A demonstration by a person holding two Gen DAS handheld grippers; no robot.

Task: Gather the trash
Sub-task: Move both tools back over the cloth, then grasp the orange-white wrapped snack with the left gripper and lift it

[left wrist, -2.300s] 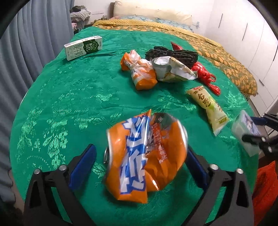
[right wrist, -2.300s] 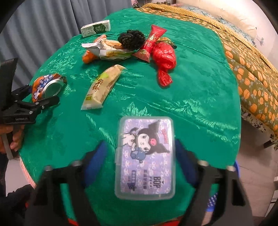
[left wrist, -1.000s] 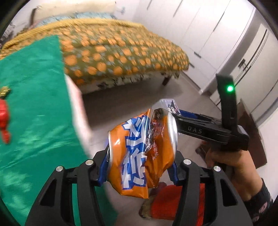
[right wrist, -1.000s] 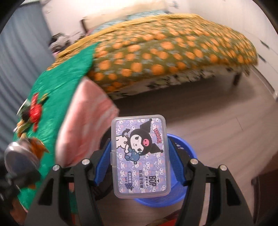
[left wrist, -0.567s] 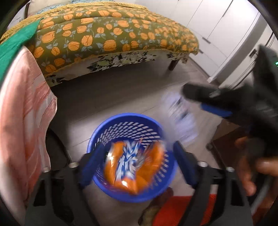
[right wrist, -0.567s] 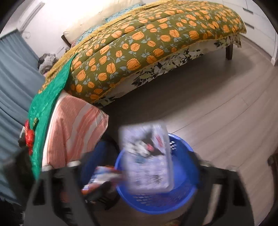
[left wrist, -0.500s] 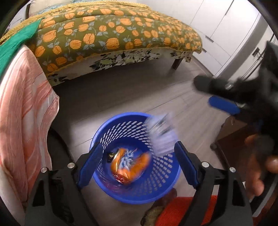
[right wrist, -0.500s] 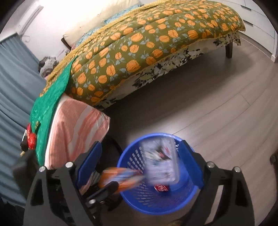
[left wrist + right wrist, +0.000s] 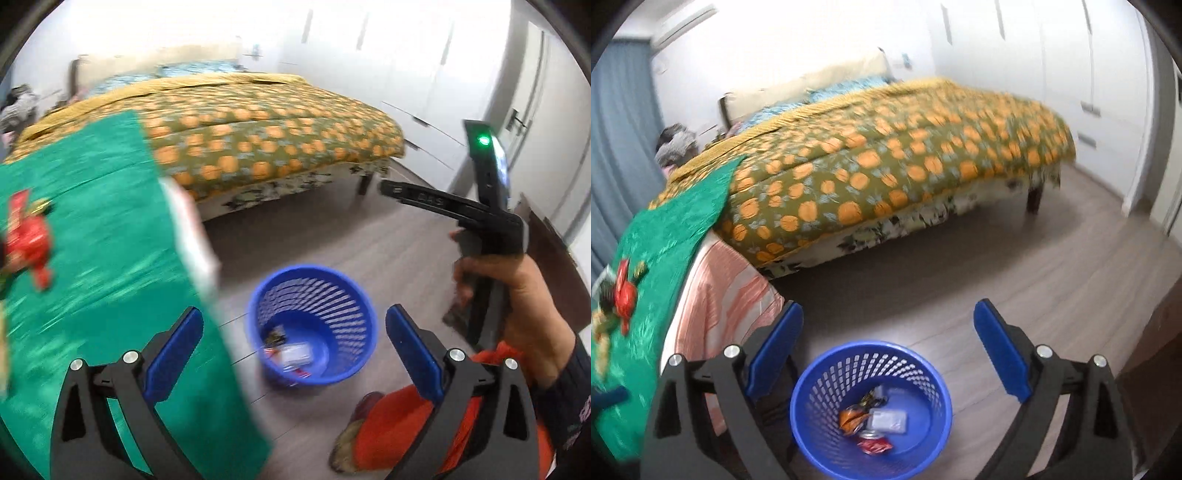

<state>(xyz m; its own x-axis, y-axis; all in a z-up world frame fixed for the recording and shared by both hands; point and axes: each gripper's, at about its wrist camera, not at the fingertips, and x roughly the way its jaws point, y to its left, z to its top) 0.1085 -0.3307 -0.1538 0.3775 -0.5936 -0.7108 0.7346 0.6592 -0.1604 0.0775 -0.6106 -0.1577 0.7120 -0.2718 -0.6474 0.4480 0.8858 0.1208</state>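
Observation:
A blue mesh trash basket [image 9: 357, 317] stands on the wood floor beside the table; it also shows in the right wrist view [image 9: 938, 417]. Inside it lie the crushed orange can [image 9: 854, 416], the clear plastic case [image 9: 888, 420] and a red wrapper [image 9: 875, 446]. My left gripper [image 9: 293, 345] is open and empty above the basket. My right gripper [image 9: 888, 349] is open and empty above the basket too, and its body shows at the right of the left wrist view [image 9: 484, 218]. A red wrapper [image 9: 31, 243] lies blurred on the green tablecloth [image 9: 92, 258].
A bed with an orange-patterned cover [image 9: 886, 162] stands behind the basket. White cabinets [image 9: 406, 66] line the far wall. A striped pink cloth [image 9: 727, 295] hangs under the green tablecloth edge. An orange-red cloth [image 9: 399, 424] lies low at the right.
Both grippers swung from the table to over the basket, opened and dropped the can and the plastic case into it. Both views now tilt back up toward the table.

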